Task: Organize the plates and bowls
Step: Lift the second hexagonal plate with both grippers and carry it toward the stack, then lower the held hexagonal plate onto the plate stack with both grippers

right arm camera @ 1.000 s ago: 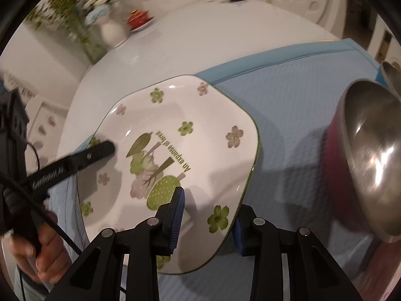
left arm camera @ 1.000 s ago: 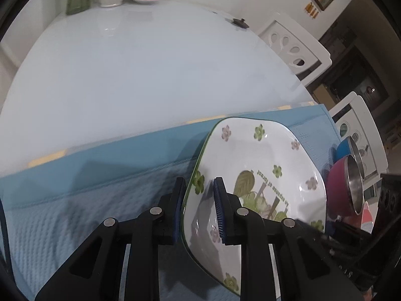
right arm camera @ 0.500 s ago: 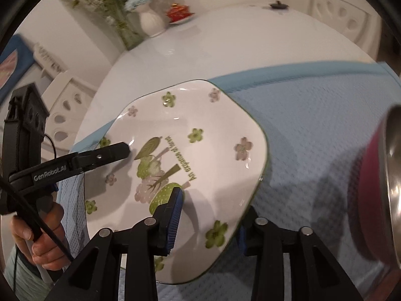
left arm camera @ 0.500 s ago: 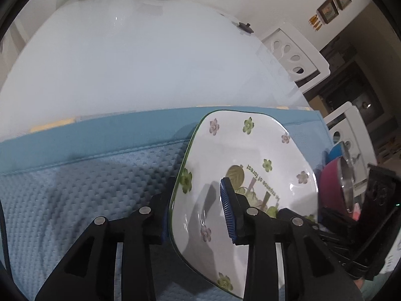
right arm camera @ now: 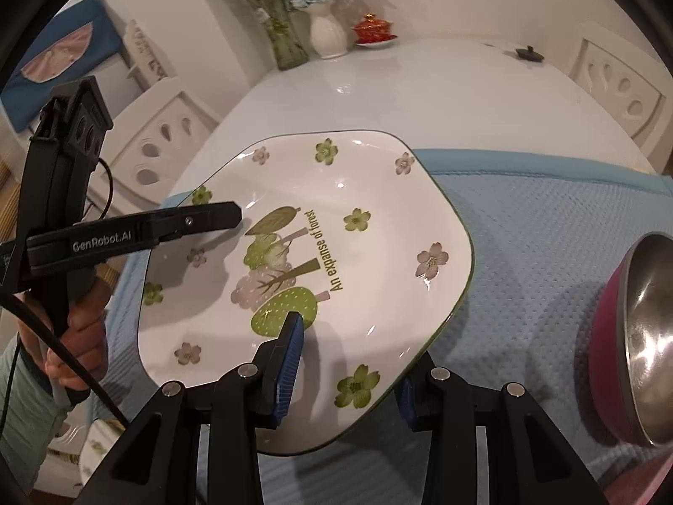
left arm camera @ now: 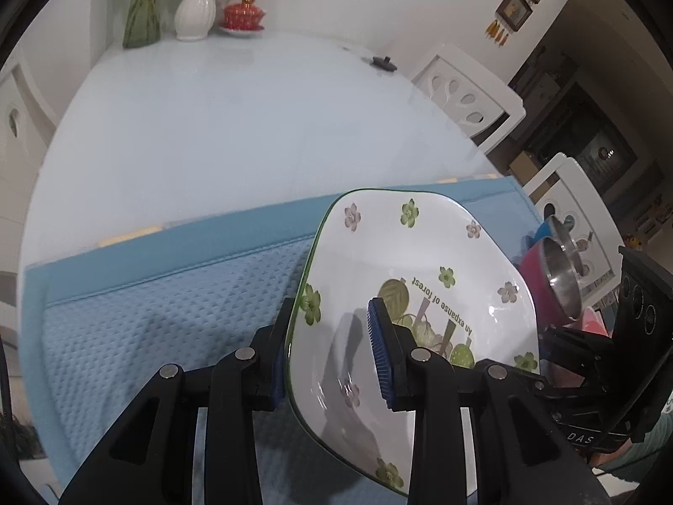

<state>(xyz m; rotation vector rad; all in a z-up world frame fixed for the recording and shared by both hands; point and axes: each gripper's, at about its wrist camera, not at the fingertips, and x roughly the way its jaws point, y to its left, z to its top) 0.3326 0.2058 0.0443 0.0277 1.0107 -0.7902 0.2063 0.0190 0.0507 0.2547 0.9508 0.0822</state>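
A white, rounded-square plate (left arm camera: 420, 252) (right arm camera: 357, 193) with green and pink flowers and a tree print hangs tilted above the blue mat (left arm camera: 147, 315) (right arm camera: 547, 231). My left gripper (left arm camera: 328, 357) is shut on its left rim, one pad on the inner face and the other behind the rim. My right gripper (right arm camera: 349, 378) is shut on the near edge, one pad on top and one underneath. In the right wrist view the left gripper (right arm camera: 202, 221) reaches in from the left, held by a hand. A magenta bowl with a steel inside (right arm camera: 631, 336) (left arm camera: 551, 286) stands to the right.
The mat lies on a white table (left arm camera: 231, 126). A blue bowl (left arm camera: 547, 227) sits behind the magenta one. Vases and a red lidded cup (left arm camera: 244, 14) stand at the far end with a small black lid (left arm camera: 382, 62). White chairs (left arm camera: 467, 92) ring the table.
Both grippers have lifted the plate up off the mat. The right wrist has rolled, so the plate looks more level in its view. Both grips still hold the rim.
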